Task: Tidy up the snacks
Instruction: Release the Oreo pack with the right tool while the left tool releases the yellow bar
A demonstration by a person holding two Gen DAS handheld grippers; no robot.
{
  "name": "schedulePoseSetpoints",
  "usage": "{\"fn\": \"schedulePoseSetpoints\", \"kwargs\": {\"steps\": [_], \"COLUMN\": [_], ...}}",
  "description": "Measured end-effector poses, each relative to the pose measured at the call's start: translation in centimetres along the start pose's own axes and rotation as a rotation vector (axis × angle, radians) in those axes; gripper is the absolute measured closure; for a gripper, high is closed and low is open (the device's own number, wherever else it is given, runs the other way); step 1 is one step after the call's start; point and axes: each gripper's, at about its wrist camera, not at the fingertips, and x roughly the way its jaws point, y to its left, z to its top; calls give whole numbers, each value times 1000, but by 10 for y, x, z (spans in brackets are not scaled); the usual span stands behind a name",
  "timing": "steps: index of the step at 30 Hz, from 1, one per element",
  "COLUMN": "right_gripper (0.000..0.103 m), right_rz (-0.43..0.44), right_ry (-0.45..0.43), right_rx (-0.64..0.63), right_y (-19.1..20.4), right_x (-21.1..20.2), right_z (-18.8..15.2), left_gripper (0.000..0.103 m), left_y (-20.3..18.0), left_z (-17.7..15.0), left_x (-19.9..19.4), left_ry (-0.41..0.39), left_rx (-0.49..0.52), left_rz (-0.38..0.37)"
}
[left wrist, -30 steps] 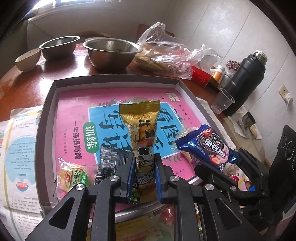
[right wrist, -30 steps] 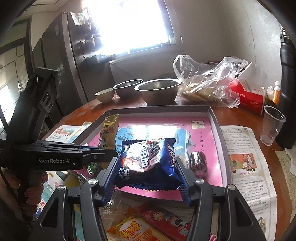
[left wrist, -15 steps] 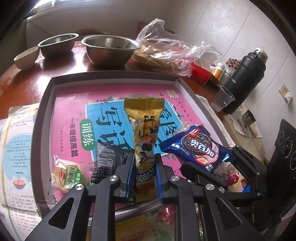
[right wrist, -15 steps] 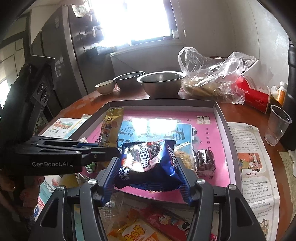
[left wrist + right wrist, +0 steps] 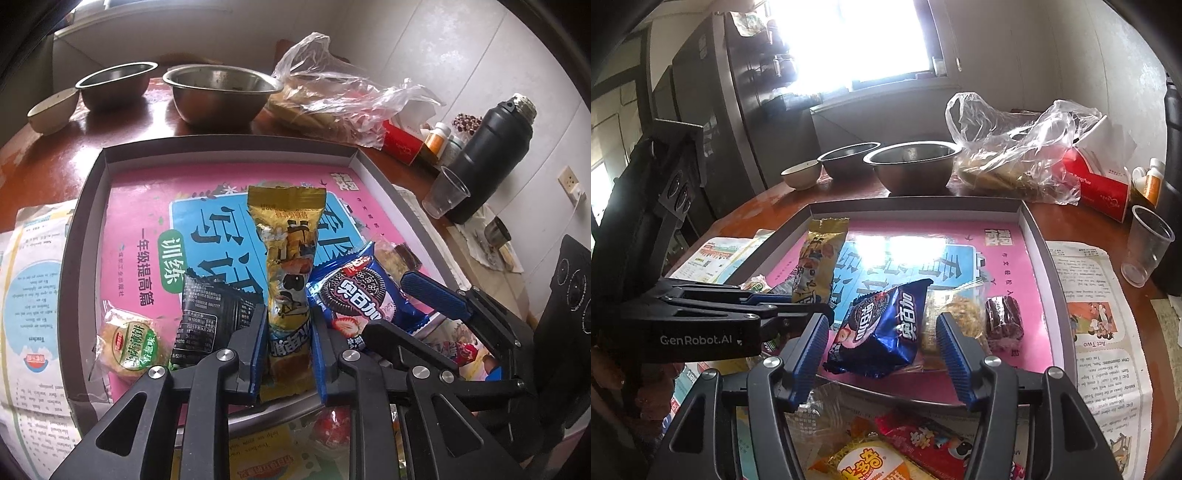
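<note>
A grey tray [image 5: 85, 206] lined with a pink booklet lies on the brown table. My left gripper [image 5: 289, 332] is shut on a long gold snack packet [image 5: 286, 251] over the tray's near edge; the packet also shows in the right wrist view [image 5: 818, 258]. My right gripper [image 5: 881, 354] is open, and the blue cookie packet [image 5: 882, 328] lies in the tray between its fingers; it also shows in the left wrist view [image 5: 354, 291]. A black packet [image 5: 210, 314] and a green-labelled cake [image 5: 129, 343] lie at the tray's near left. A noodle-like snack [image 5: 956, 317] and a dark cake [image 5: 1003, 321] lie at its near right.
Two steel bowls [image 5: 221, 92] [image 5: 114, 83] and a small bowl [image 5: 51, 110] stand behind the tray, with a plastic bag [image 5: 332, 99], red box [image 5: 402, 144], clear cup [image 5: 443, 192] and black flask [image 5: 491, 155] to the right. More snack packets [image 5: 886, 450] lie before the tray. Newspaper [image 5: 1104, 332] flanks it.
My right gripper has opened and drawn back, and the blue cookie packet now lies in the tray. My left gripper has moved slightly forward with the gold packet.
</note>
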Motion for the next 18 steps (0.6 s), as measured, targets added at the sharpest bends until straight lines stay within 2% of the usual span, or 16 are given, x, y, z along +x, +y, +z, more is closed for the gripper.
{"fn": "schedulePoseSetpoints", "kwargs": {"steps": [4, 18], "right_gripper": [43, 43], "right_rz": [-8, -12], "right_ry": [-4, -23], "right_rx": [2, 12], "right_y": [-1, -1], "right_x": [-1, -11], "right_z": [0, 2], "left_gripper": [69, 59], "left_y": [0, 0], "left_z": [-1, -3], "left_x": [-3, -16], "left_ry": [-6, -35], "left_rx": [-1, -1], "left_rz": [-10, -18]}}
